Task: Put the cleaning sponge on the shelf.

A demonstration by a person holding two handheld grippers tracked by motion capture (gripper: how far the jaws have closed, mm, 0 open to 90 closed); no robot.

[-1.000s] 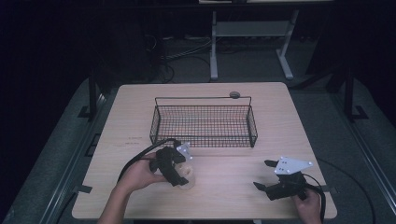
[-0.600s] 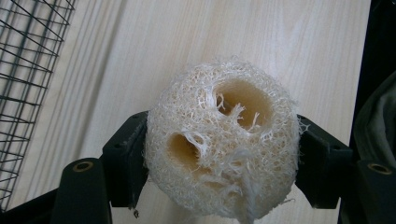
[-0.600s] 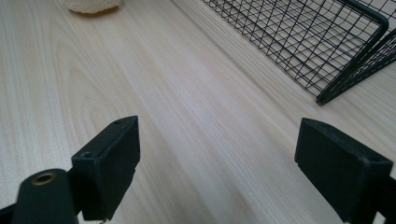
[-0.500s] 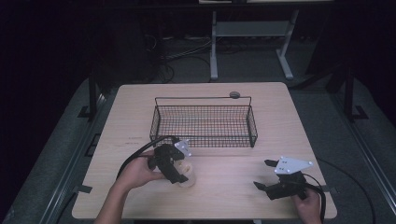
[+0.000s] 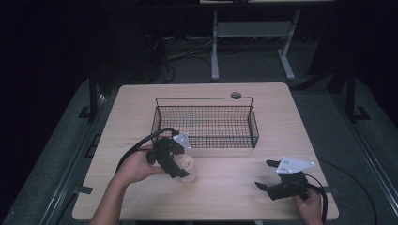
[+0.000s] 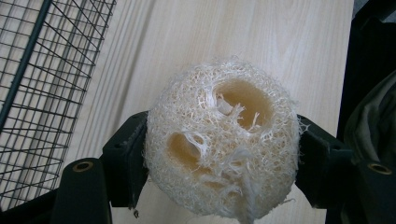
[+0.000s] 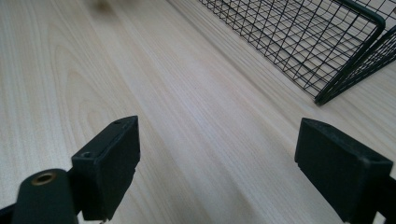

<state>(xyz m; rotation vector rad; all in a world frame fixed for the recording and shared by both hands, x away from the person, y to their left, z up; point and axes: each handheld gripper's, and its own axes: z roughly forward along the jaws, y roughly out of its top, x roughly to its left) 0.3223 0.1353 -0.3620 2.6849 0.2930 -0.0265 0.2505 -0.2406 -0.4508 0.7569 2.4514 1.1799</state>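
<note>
Gaping holes in pale fibrous loofah (image 6: 222, 144), claw-pinched

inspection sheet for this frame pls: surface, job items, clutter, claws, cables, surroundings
Surface: light wood table, bare around the work.
Job's things: loofah sponge, pale and fibrous with two holes, clamped between the jaws; wire basket, black mesh, nothing seen inside, mid-table just beyond the sponge.
Clutter: small dark round object at the table's far edge behind the basket; too small to identify.
Claws: left claw shut on the sponge near the basket's front left corner; right claw open, holding nothing, at the table's near right.
Cables: black cable loops from the left claw; another trails from the right.
Surroundings: dark room, grey frame and floor cables beyond the table.
</note>
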